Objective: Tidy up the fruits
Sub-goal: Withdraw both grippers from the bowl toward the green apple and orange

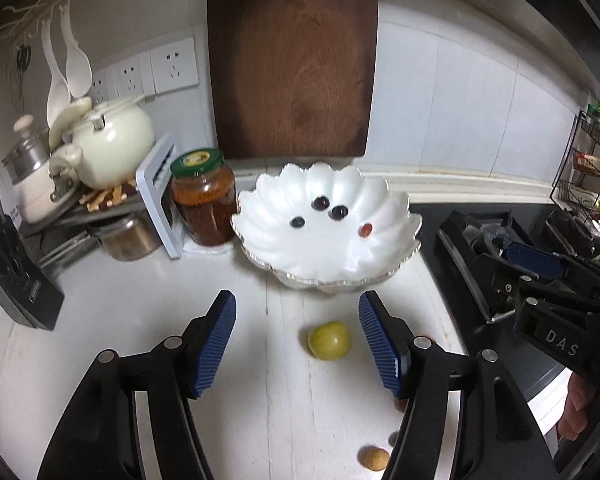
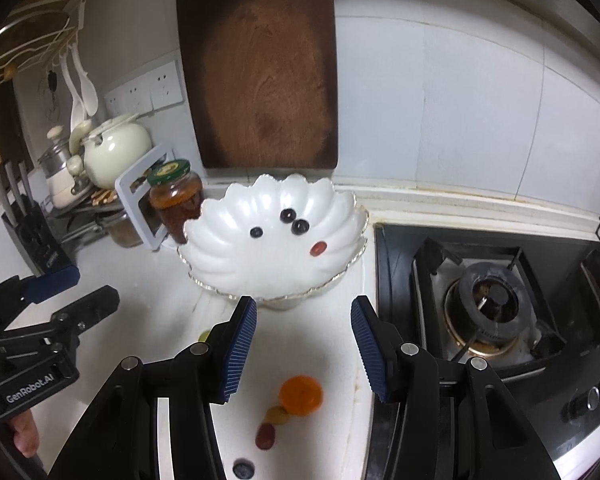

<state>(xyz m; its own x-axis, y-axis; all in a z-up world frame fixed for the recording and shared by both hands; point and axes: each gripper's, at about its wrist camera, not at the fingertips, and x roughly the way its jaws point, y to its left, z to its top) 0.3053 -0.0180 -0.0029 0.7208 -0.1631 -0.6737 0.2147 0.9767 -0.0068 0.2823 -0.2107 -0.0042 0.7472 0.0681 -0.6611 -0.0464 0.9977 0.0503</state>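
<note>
A white scalloped bowl (image 1: 396,216) (image 2: 220,240) stands on the white counter and holds three dark berries (image 1: 321,203) (image 2: 287,215) and a red grape (image 1: 365,230) (image 2: 318,248). My left gripper (image 1: 298,342) is open and empty; a yellow-green fruit (image 1: 329,340) lies on the counter between its fingers, near the right one. A small tan fruit (image 1: 374,458) lies nearer. My right gripper (image 2: 304,346) is open and empty above an orange (image 2: 301,395), a yellow grape (image 2: 276,415), a red grape (image 2: 265,435) and a blueberry (image 2: 243,471).
A wooden cutting board (image 1: 296,60) (image 2: 260,68) leans on the wall behind the bowl. A jar (image 1: 204,196) (image 2: 176,196), a kettle (image 1: 112,144) and a rack stand at the left. A gas stove (image 2: 492,300) is at the right. A knife block (image 2: 36,236) stands far left.
</note>
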